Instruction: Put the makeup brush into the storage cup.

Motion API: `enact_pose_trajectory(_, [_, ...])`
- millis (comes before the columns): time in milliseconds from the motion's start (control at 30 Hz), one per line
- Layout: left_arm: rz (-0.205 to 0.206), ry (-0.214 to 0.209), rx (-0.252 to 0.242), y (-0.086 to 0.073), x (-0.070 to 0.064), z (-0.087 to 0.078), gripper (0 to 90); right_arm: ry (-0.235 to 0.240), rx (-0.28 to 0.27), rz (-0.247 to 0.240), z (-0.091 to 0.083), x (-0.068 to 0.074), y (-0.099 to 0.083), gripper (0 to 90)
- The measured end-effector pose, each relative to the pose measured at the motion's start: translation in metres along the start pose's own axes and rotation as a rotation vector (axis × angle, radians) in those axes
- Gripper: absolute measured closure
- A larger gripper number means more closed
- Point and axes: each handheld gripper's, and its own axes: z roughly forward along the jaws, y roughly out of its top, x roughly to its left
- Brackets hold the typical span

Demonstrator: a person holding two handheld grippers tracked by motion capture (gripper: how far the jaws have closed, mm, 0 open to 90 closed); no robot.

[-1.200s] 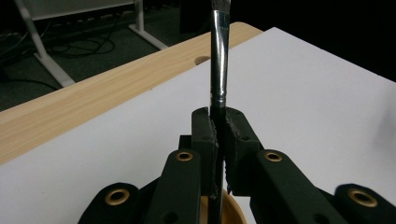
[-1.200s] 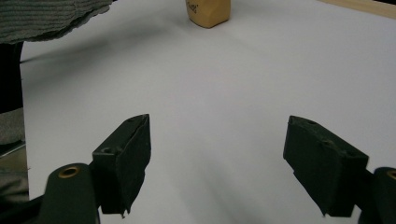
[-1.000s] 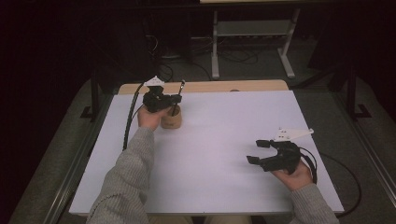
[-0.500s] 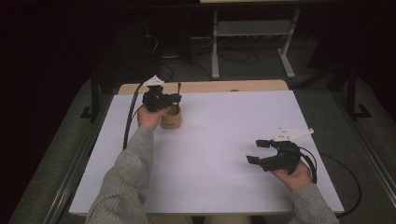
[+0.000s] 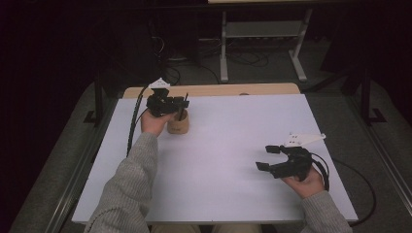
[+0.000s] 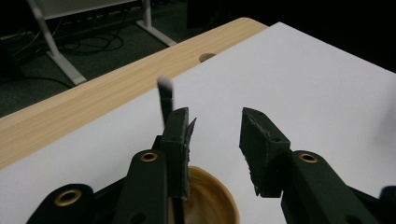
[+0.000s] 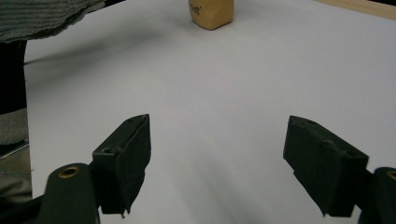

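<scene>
A tan wooden cup [image 5: 178, 126] stands on the white table top [image 5: 233, 141] at the back left. A thin dark stick [image 5: 184, 103] with a pale tip rises from the cup. My left gripper [image 5: 180, 105] hovers just over the cup, open. In the left gripper view the stick [image 6: 164, 95] stands behind the left jaw, outside the gap of my left gripper [image 6: 215, 128], with the cup's rim [image 6: 219, 196] below. My right gripper [image 5: 265, 158] is held low over the table's right side, open and empty. In the right gripper view my right gripper [image 7: 217, 140] faces the cup [image 7: 211, 11].
A strip of bare wooden table [image 5: 218, 90] runs along the far edge. A grey-sleeved forearm [image 5: 131, 184] stretches from the near edge to the cup. Beyond the table are a white metal stand [image 5: 262, 34] and cables on the dark floor.
The stick has sunk lower into the cup and the left gripper has come down slightly with it. The right gripper has stayed where it was.
</scene>
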Motion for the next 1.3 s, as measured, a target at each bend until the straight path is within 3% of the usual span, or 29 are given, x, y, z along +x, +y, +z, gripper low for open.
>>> enact_pose_trajectory(533, [0.046, -0.026, 0.021, 0.003, -0.019, -0.015, 57.5, -0.022, -0.006, 0.005, -0.002, -0.003, 0.000, 21.8])
enact_pose_trajectory(967, [0.048, -0.036, 0.026, 0.000, -0.030, -0.021, 56.6, -0.040, -0.009, 0.011, -0.005, -0.005, -0.001, 21.8])
enact_pose_trajectory(1300, [0.054, -0.042, 0.029, -0.001, -0.036, -0.024, 55.2, -0.081, -0.023, 0.021, -0.017, -0.010, -0.004, 21.8])
